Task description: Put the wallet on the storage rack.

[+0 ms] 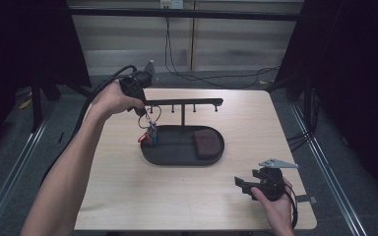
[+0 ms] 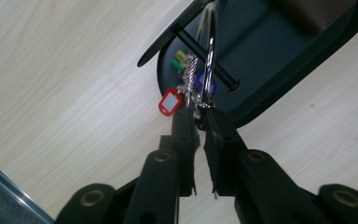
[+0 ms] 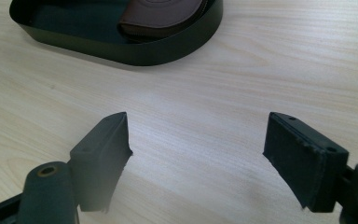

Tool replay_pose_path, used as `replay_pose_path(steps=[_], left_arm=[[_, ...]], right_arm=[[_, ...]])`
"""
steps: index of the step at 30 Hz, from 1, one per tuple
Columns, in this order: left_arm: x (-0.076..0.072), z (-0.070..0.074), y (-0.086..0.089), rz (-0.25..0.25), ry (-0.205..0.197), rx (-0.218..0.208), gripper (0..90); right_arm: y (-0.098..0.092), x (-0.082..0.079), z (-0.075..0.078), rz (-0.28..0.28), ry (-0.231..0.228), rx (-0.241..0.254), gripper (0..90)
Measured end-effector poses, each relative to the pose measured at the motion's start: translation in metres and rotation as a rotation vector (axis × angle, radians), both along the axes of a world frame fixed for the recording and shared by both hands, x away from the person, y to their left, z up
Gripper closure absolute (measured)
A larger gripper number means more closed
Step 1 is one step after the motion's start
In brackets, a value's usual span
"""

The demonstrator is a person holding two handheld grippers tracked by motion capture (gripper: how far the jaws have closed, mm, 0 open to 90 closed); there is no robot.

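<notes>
While one key bunch (image 2: 193,88) hangs over one black tray (image 1: 177,156), two grippers work.
Left gripper (image 2: 200,116) jaws pinch its ring; right gripper (image 3: 198,144), near the tray, gapes empty.

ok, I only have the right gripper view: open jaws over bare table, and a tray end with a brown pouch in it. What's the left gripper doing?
Observer: The left gripper is up at the left end of the hook rack, jaws closed on a key bunch.
Operator: Is it on a peg?
Observer: In the left gripper view its metal loop crosses one peg. I can't tell whether it hangs there.
Operator: Anything else on the bunch?
Observer: A red tag dangles by the left rim of the tray.
</notes>
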State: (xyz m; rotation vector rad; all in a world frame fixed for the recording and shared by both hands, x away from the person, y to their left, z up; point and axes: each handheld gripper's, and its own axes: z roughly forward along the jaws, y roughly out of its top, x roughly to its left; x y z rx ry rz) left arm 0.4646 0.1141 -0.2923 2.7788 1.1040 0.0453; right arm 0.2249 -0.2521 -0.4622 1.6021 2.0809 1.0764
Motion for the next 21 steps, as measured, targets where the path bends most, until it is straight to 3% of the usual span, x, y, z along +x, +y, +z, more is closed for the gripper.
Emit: replay_pose_path(steps=[2,4,7,8,10,12,18,21], left_arm=[[-0.001,0.002,0.002,0.019,-0.009,-0.004,79.7],[-0.002,0.003,0.005,0.011,0.005,-0.042,76.0],[-0.004,0.005,0.011,0.019,-0.008,-0.067,72.5],[-0.005,0.006,0.014,0.040,-0.020,-0.091,68.7],[-0.008,0.007,0.020,0.030,-0.024,-0.139,60.3],[-0.012,0.005,0.027,0.033,-0.017,-0.203,57.4],[-0.023,0.002,0.051,0.091,-0.021,-0.291,50.7],[-0.028,0.001,0.063,0.092,-0.019,-0.335,49.2]], right_arm=[[0.001,0.000,0.001,-0.001,0.000,-0.004,22.4],[0.001,0.000,0.001,0.002,-0.003,-0.005,22.4],[0.002,-0.001,0.001,0.001,0.001,-0.004,22.4],[0.002,-0.001,0.001,0.002,0.002,-0.005,22.4],[0.003,0.000,0.000,0.005,-0.002,-0.008,22.4],[0.003,0.000,0.001,0.003,0.002,-0.008,22.4],[0.004,0.000,0.001,0.005,0.001,-0.011,22.4],[0.004,0.000,0.000,0.006,-0.001,-0.011,22.4]])
